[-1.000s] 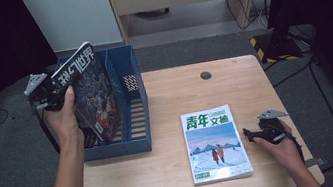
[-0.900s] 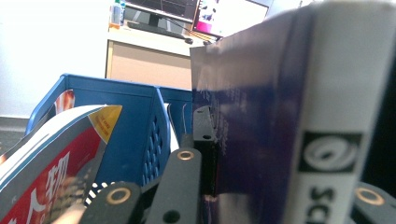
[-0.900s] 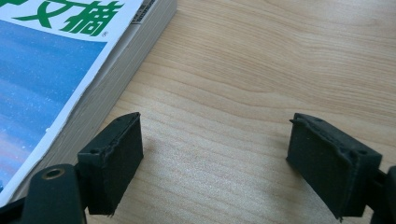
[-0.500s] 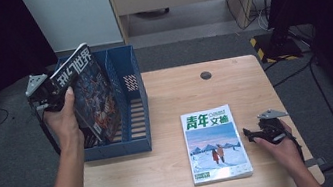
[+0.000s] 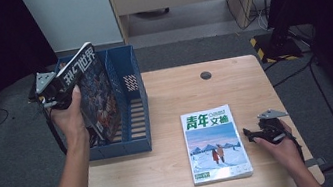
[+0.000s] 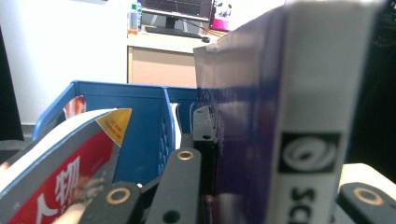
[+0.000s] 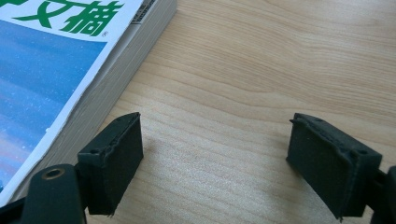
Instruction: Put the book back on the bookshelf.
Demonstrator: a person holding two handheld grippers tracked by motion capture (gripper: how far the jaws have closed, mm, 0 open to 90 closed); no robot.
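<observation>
The person's left forearm reaches up along the table's left edge, and the left gripper (image 5: 54,86) is raised above the blue file rack (image 5: 133,104), its jaws clamped on the upper edge of a dark magazine (image 5: 96,92). The magazine stands tilted, its lower end down in the rack's compartment nearest the hand and its top leaning away from the table. In the left gripper view its white spine (image 6: 317,116) rises right beside the jaws, with a red-covered magazine (image 6: 60,158) already in the rack at left. The right hand (image 5: 284,143) rests low on the wooden table (image 5: 164,94), and the right gripper (image 7: 215,163) has its jaws spread wide over bare wood with nothing between them, just beside the right edge of the flat blue-and-white magazine (image 5: 215,144).
</observation>
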